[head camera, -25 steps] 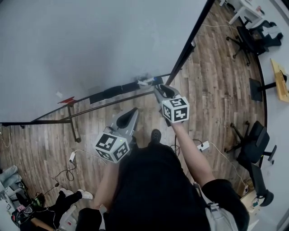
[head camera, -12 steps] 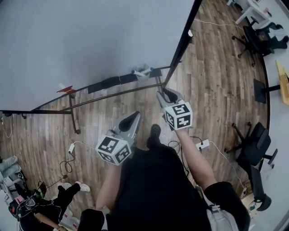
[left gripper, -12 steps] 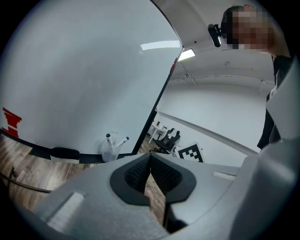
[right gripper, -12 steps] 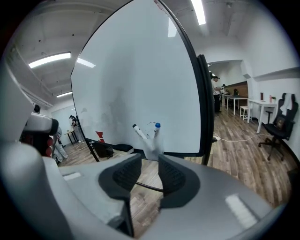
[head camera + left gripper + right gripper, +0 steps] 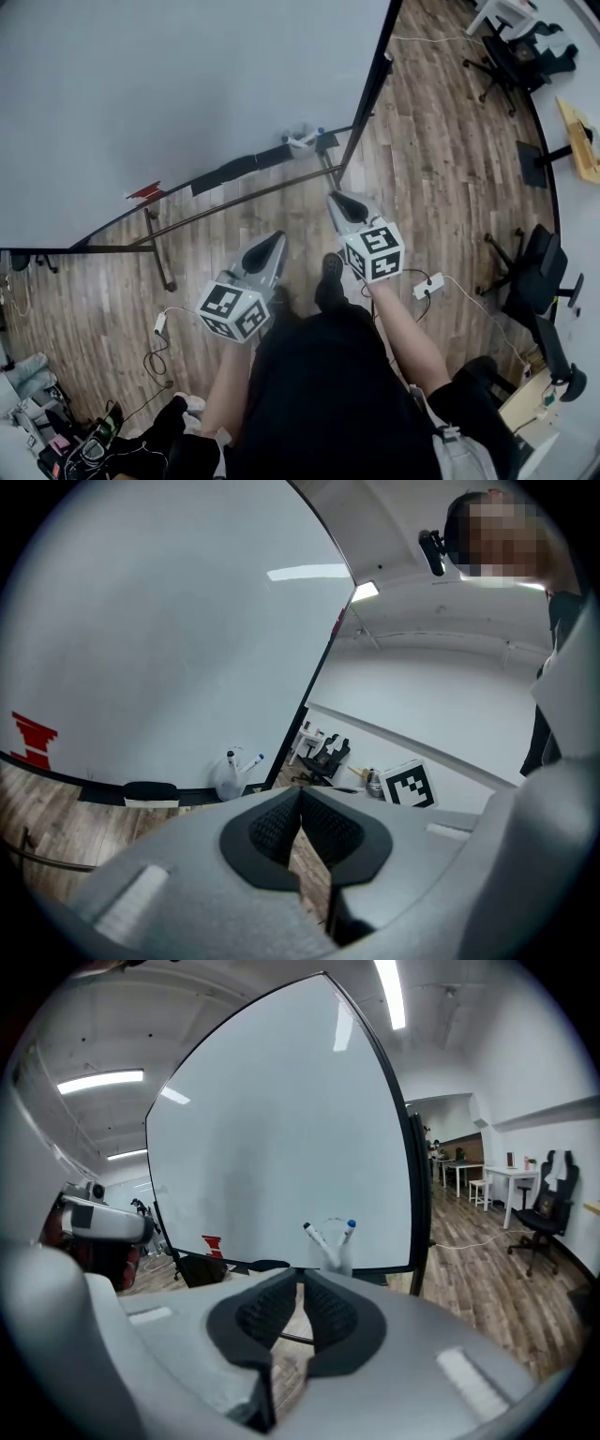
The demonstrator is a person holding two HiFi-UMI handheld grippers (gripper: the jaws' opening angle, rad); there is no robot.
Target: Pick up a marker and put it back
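A clear cup holding two markers hangs at the right end of the whiteboard's tray. In the right gripper view the black-capped marker and the blue-capped marker stick up from it, well ahead of my right gripper. Its jaws have just been closing and now meet with nothing between them. My left gripper is shut and empty too, with the cup far ahead on its left. In the head view both grippers hover over the floor, short of the tray.
The whiteboard stands on a black frame with a leg on the wood floor. A black eraser and a red mark sit along the tray. A power strip, cables and office chairs lie to the right.
Both grippers have drawn back from the tray and the marker cup toward the person. The right gripper's jaws, open a second ago, now stand together.
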